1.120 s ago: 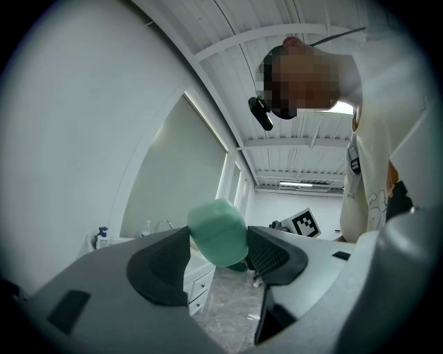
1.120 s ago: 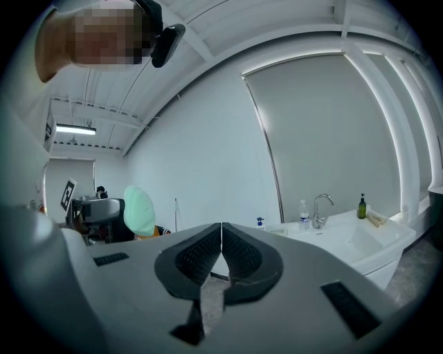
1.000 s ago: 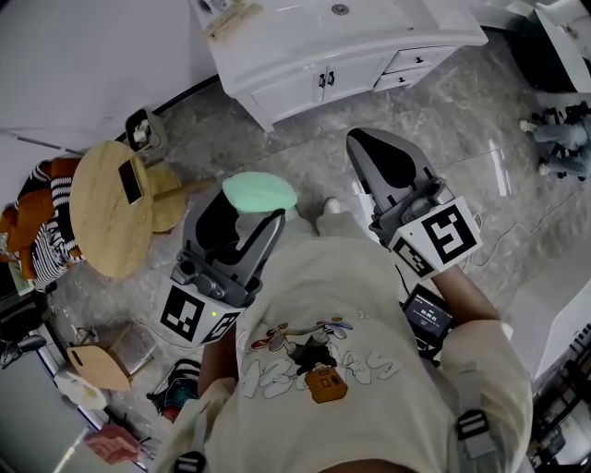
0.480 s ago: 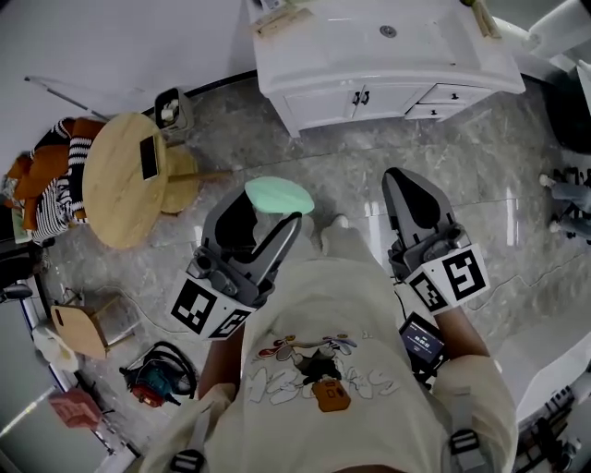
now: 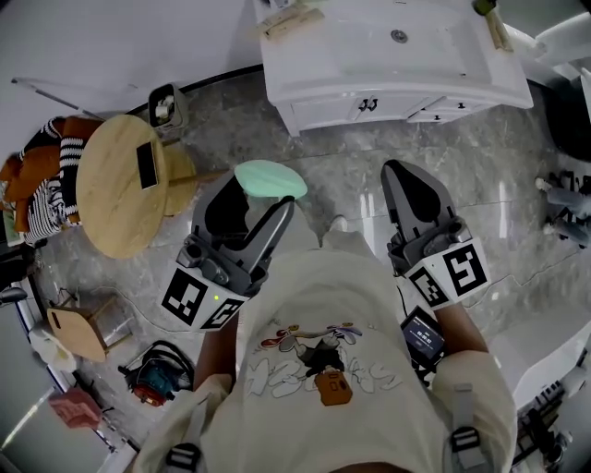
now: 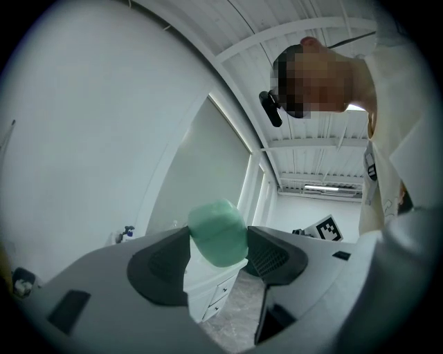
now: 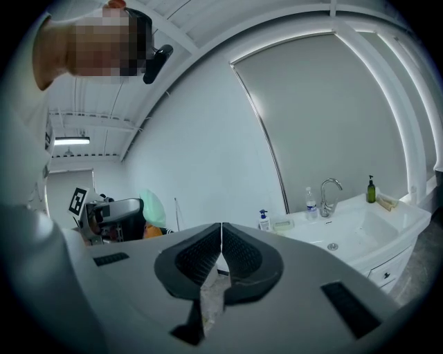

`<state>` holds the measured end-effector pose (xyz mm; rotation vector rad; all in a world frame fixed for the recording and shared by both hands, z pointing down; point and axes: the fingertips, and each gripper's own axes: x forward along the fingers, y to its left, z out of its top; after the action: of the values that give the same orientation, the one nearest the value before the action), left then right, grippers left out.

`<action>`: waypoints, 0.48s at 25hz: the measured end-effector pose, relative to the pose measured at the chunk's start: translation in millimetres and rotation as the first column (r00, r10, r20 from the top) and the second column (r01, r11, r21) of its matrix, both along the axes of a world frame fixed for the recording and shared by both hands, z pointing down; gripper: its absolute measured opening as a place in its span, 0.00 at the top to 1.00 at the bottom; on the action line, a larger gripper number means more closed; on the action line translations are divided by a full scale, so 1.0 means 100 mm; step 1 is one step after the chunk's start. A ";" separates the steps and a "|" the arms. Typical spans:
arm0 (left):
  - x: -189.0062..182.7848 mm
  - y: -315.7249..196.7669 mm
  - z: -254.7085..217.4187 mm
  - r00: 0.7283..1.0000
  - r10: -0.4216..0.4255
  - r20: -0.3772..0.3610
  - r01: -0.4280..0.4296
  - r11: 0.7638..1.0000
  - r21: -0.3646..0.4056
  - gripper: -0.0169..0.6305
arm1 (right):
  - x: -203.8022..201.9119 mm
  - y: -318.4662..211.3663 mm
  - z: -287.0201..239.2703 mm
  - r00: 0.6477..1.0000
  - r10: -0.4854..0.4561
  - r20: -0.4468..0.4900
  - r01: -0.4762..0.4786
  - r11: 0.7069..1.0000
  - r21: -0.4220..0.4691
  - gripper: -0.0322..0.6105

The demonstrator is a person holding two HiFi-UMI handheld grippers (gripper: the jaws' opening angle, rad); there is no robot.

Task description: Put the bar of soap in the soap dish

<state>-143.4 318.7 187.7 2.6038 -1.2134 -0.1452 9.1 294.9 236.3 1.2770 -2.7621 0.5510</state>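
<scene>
Far left: round wooden side table with a dark phone on it, not involved. Left gripper is clamped on the mint-green oval bar of soap, pads on its two broad faces, most of the bar sticking out past the fingertips. The bar is in the air over the grey marble floor, well short of the white vanity cabinet with inset basin. The likely soap dish is the tan tray-like thing on the vanity's left end, but it's too small to confirm. Right gripper has its jaws fully together with nothing in them, idle beside the person's body. Handling call: the soap is probably light and rigid but waxy, slippery if damp, and the rounded faces give the pads little to bite on. I'd keep the grip across the flat faces at mid-length, moderate squeeze, and lower it flat before releasing.
</scene>
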 end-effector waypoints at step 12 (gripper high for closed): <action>-0.74 -1.18 -0.03 0.997 0.072 0.000 -0.072 0.997 0.004 0.55 | -0.82 -1.08 -0.01 0.998 0.055 -0.034 -0.055 0.998 -0.018 0.94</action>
<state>-217.8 201.0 184.5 2.6459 -1.1189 -0.1343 -73.3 186.7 235.6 1.3490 -2.6957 0.5536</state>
